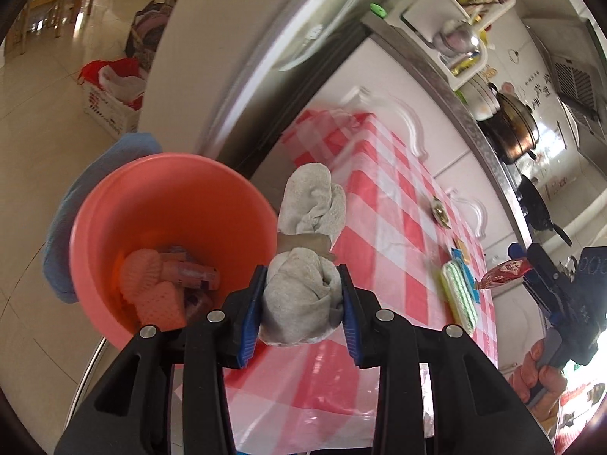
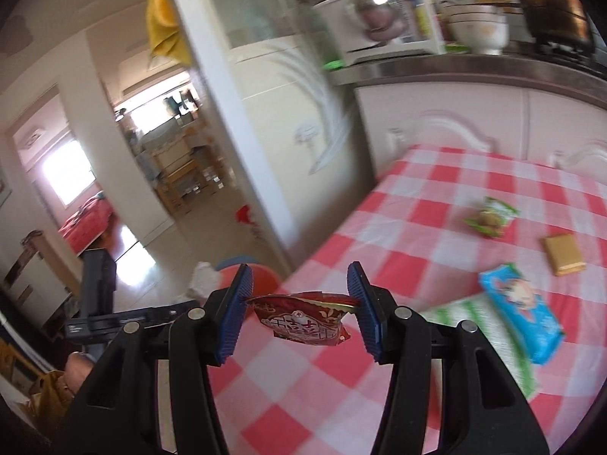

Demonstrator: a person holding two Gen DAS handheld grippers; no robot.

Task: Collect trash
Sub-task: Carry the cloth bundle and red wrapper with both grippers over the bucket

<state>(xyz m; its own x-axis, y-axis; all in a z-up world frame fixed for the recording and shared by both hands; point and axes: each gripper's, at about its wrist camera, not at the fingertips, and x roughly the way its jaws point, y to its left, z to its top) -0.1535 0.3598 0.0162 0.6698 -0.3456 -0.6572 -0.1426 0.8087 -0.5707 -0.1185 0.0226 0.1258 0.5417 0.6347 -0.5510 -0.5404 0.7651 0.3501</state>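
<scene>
My left gripper (image 1: 302, 278) is shut on a grey-white crumpled cloth wad (image 1: 311, 201), held just right of a pink bucket (image 1: 91, 204) with pink wrappers in its bottom. My right gripper (image 2: 301, 303) is shut on a red snack wrapper (image 2: 303, 322), pinched by its edges above the red-checked table (image 2: 417, 204). In the left wrist view the right gripper (image 1: 527, 265) comes in from the far right with the red wrapper (image 1: 502, 271). The right wrist view shows the bucket (image 2: 263, 278) and the wad (image 2: 205, 276) beyond the table's left edge.
On the cloth lie a green wrapper (image 2: 489, 220), a gold packet (image 2: 563, 254), a blue packet (image 2: 519, 311) and a green-white cloth (image 2: 474, 326). The bucket stands on a blue seat (image 1: 64, 220). White cabinets and a steel counter with pots (image 1: 516, 129) run behind the table.
</scene>
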